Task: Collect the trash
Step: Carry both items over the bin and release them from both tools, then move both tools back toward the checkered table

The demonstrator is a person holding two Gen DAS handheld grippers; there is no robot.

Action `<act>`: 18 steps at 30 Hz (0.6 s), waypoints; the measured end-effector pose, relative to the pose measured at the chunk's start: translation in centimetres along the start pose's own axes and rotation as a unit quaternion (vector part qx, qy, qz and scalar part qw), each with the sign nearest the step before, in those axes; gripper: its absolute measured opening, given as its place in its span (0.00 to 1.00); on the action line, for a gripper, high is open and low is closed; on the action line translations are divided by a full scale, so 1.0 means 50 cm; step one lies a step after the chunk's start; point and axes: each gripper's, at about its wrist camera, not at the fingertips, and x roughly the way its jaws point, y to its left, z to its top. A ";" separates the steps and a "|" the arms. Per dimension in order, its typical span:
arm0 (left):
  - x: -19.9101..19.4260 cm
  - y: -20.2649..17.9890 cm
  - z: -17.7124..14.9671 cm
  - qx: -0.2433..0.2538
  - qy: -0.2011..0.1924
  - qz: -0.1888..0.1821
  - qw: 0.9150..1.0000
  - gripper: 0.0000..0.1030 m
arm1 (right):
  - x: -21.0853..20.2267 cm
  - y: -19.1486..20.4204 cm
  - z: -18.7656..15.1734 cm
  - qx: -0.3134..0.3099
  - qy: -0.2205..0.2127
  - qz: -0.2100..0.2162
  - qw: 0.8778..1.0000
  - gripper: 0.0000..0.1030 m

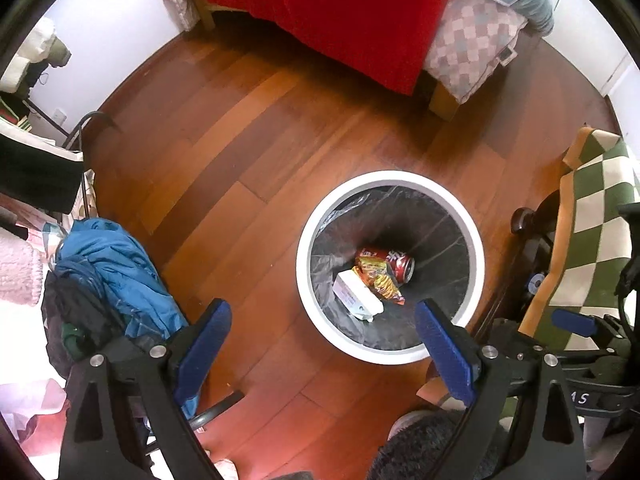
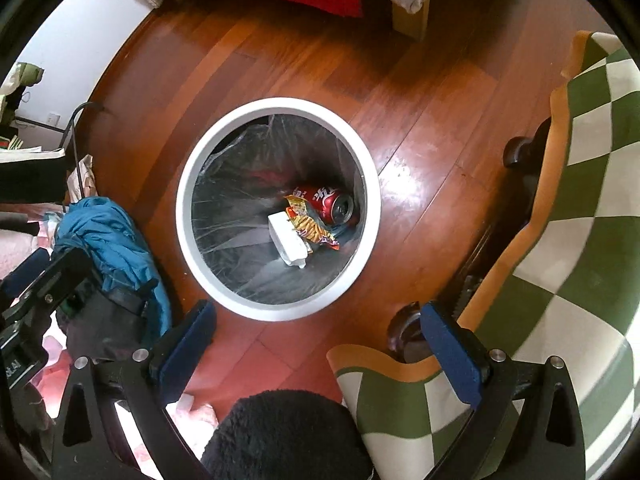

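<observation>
Gaping wide and empty, both jaws above white bin (image 2: 276,308), can (image 2: 326,204), wrapper (image 2: 312,232), box (image 2: 286,246) inside.

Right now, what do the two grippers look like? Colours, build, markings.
Both match: left gripper and right gripper have black angular frames with triangular cut-outs, silver round bolts, and flat blue ribbed pads on the fingers. The right gripper's body, seen from the left camera, carries white characters. No cables or sleeves visible.

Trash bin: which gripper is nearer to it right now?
Right, though only slightly. The right gripper hangs open just short of the trash bin rim. The left gripper is also open, a little farther back, with the bin ahead toward its right.
</observation>
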 end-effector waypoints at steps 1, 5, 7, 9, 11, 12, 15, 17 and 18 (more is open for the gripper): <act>-0.007 0.000 -0.001 0.000 -0.004 0.001 1.000 0.91 | -0.010 0.001 -0.003 -0.001 -0.004 0.000 1.000 1.00; -0.038 -0.001 -0.009 0.000 -0.017 0.005 1.000 0.91 | -0.046 0.005 -0.018 -0.006 -0.018 0.001 1.000 1.00; -0.050 -0.001 -0.015 0.000 -0.021 0.008 1.000 0.91 | -0.060 0.007 -0.026 -0.007 -0.023 0.002 1.000 1.00; -0.065 -0.001 -0.022 0.000 -0.026 0.007 1.000 0.91 | -0.079 0.007 -0.036 -0.009 -0.029 0.004 1.000 1.00; -0.083 -0.002 -0.028 0.000 -0.032 0.007 0.999 0.91 | -0.101 0.010 -0.047 -0.009 -0.037 0.009 0.999 1.00; -0.095 -0.002 -0.032 0.000 -0.036 0.006 0.999 0.91 | -0.118 0.009 -0.054 -0.011 -0.043 0.011 0.999 1.00; -0.138 -0.003 -0.042 0.000 -0.053 0.004 0.999 0.91 | -0.169 0.009 -0.077 -0.013 -0.063 0.024 0.998 1.00; -0.172 -0.007 -0.050 0.000 -0.067 0.000 0.998 0.91 | -0.204 0.008 -0.092 -0.016 -0.079 0.029 0.996 1.00; -0.185 -0.011 -0.054 0.001 -0.072 -0.001 0.997 0.91 | -0.224 0.006 -0.101 -0.016 -0.088 0.034 0.995 1.00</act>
